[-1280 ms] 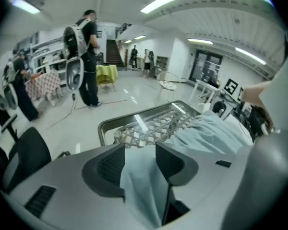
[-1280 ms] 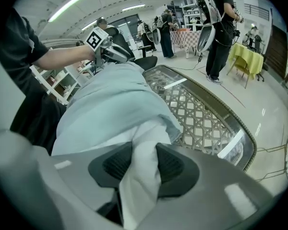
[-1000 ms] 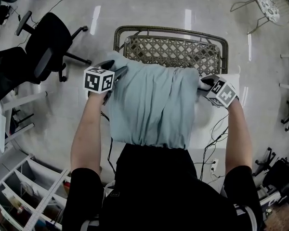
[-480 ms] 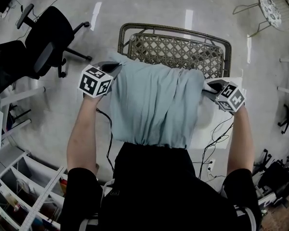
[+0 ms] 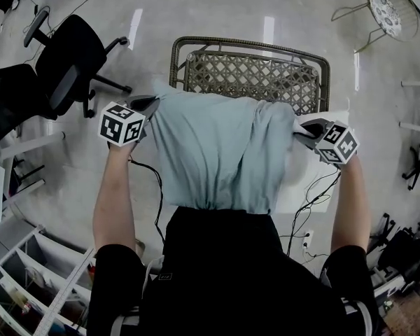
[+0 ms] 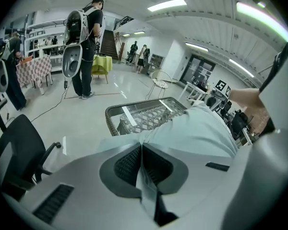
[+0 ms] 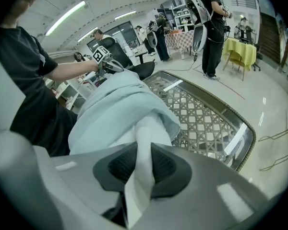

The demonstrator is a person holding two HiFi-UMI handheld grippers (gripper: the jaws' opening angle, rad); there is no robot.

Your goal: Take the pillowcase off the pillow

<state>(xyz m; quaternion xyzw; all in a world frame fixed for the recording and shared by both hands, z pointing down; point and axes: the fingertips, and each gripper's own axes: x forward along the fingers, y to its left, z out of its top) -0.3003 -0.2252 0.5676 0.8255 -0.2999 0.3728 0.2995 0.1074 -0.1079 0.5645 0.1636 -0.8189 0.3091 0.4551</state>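
Note:
A pillow in a light blue pillowcase (image 5: 217, 152) hangs in front of the person's torso, stretched between both grippers above a wicker table. My left gripper (image 5: 141, 107) is at the case's upper left corner. In the left gripper view my left gripper (image 6: 141, 147) is shut on a thin fold of the pillowcase (image 6: 201, 133). My right gripper (image 5: 306, 131) is at the upper right. There the white pillow (image 7: 146, 138) pokes out of the blue pillowcase (image 7: 115, 104). The jaws of my right gripper (image 7: 143, 150) are closing, and their pads pinch this white corner.
A wicker table with a glass top (image 5: 252, 75) stands right behind the pillow. A black office chair (image 5: 70, 61) is at the left, a round wire side table (image 5: 388, 9) at the far right, and white shelves (image 5: 35, 278) at the lower left. Cables hang from both grippers. People (image 6: 84, 47) stand further off.
The left gripper's jaws have shut on the pillowcase's corner and moved left. The right gripper has shifted right with the white corner. The pillowcase is spread wider.

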